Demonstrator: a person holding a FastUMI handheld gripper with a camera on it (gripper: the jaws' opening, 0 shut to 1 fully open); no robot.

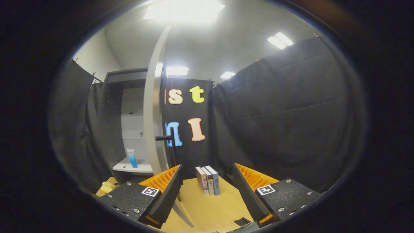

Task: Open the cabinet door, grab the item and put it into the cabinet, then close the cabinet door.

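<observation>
The cabinet (113, 97) stands beyond my left finger with its door (153, 106) swung open, edge-on to me. The door's dark handle (168, 139) sticks out just above my left finger. Inside, a blue and white tube (131, 158) stands upright on the white shelf (136, 168). My gripper (207, 184) is open, with nothing between its fingers; the door's edge runs down close beside the left finger (165, 187).
Three books (207, 180) stand upright on the wooden table (207, 210) just ahead between my fingers. A pale yellow object (106, 187) lies left of the left finger. A small dark item (242, 221) lies on the table near the right finger.
</observation>
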